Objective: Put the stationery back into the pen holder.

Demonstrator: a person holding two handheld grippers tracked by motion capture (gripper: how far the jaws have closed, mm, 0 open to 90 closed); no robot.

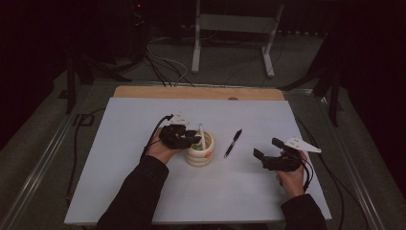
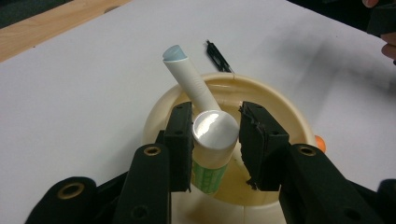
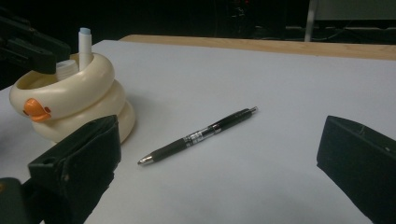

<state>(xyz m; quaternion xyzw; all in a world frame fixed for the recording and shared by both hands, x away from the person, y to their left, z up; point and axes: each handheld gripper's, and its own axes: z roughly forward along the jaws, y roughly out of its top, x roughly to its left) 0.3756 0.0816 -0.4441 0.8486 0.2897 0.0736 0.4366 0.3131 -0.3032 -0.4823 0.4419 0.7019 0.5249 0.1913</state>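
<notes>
On a white bench [image 1: 143, 191], the left hand-held gripper [image 2: 215, 144] has its jaws narrowly either side of a silver-capped, green-labelled tube [image 2: 212, 140] standing in a cream ring-stacked duck-faced pot [image 1: 200, 152] near centre, one pad touching and the other just clear. This looks like placing or lifting the tube. The right hand-held gripper [image 1: 268, 153] hangs wide open at four o'clock; a black click pen [image 1: 233, 142] at two o'clock of the pot seems next, needing a reach and pinch.

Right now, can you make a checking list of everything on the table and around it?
Surface: white table, wooden strip at far edge.
Job's things: duck-shaped cream holder with a white marker and a silver-capped tube in it; black pen lying beside the holder.
Clutter: nothing seen.
Grippers: left gripper, jaws either side of the tube's cap, contact unclear; right gripper open, facing the pen.
Cables: trailing from both grippers; more on floor.
Surroundings: dark room, white stand behind.
</notes>
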